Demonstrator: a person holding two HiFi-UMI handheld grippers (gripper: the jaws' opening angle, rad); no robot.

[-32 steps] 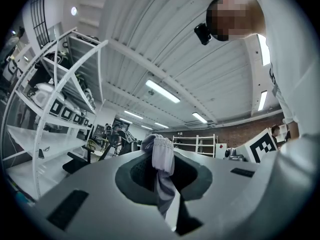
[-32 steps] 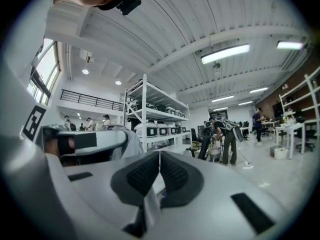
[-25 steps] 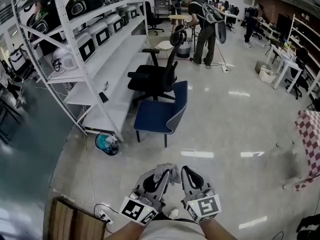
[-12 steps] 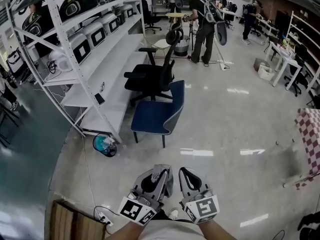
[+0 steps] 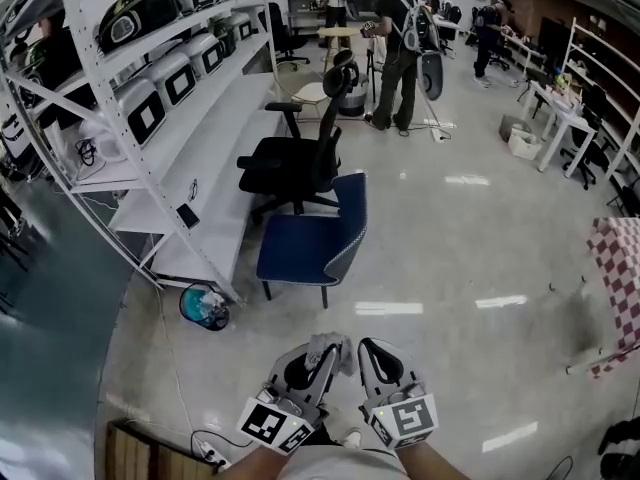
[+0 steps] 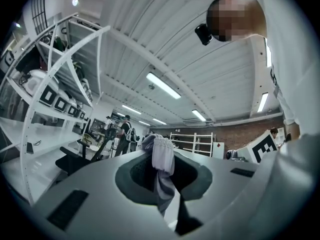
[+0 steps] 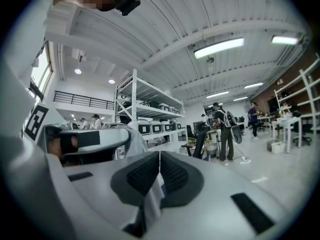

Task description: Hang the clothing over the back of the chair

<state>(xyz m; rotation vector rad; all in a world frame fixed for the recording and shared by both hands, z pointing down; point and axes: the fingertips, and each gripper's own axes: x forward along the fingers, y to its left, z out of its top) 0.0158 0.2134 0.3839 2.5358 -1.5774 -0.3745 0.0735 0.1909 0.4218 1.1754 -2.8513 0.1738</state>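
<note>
Clamping a light grey piece of clothing [image 6: 162, 154], the left gripper [image 5: 312, 360] has its jaws drawn in on the fabric, which bunches above its pads and trails down between them. Just beside it, the right gripper [image 5: 378, 360] has its jaws pressed together on a thin edge of the same clothing, a pale strip hanging below its pads. Both grippers point roughly level, side by side, with the bunched cloth between their tips. Ahead of them, well apart, a blue chair [image 5: 305, 243] stands on the shiny floor with its back toward the right. Right behind that chair is a black office chair [image 5: 290, 163]. To the left of both chairs runs a white shelving rack [image 5: 150, 148]. Farther off, people [image 5: 395, 53] stand among desks.
</note>
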